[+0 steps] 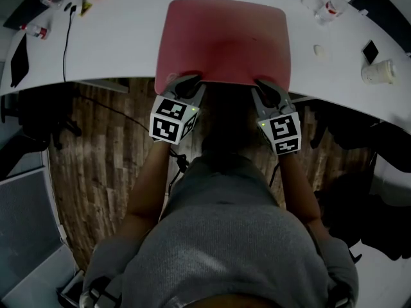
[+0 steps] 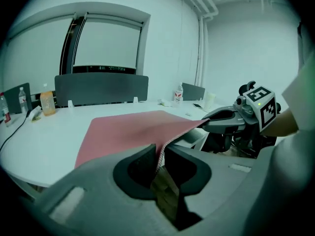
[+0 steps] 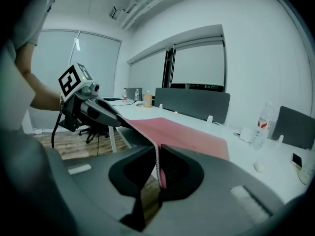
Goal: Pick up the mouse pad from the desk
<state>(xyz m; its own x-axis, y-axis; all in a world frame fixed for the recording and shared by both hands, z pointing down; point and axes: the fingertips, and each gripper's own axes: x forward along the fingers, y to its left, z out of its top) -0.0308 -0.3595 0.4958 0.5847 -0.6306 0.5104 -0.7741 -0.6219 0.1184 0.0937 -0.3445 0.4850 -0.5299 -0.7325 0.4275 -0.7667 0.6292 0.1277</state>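
Observation:
The red mouse pad (image 1: 225, 40) lies over the front part of the white desk (image 1: 115, 50), with its near edge raised off the desk. At the near left corner my left gripper (image 1: 186, 83) is shut on the pad's edge. The right gripper (image 1: 264, 87) is shut on the near right corner. In the left gripper view the thin pad (image 2: 133, 129) runs up from between the pads of my left gripper (image 2: 160, 157), and the right gripper (image 2: 219, 118) holds the far corner. The right gripper view shows the pad (image 3: 189, 136) pinched in my right gripper (image 3: 158, 163), with the left gripper (image 3: 106, 113) beyond.
A paper cup (image 1: 379, 72), a phone (image 1: 370, 50) and a small white object (image 1: 320, 51) sit on the desk's right side. Bottles (image 1: 331, 8) stand at the back right. A black cable (image 1: 66, 40) and an orange bottle (image 2: 47, 102) are at the left. Office chairs stand on the wooden floor (image 1: 96, 172).

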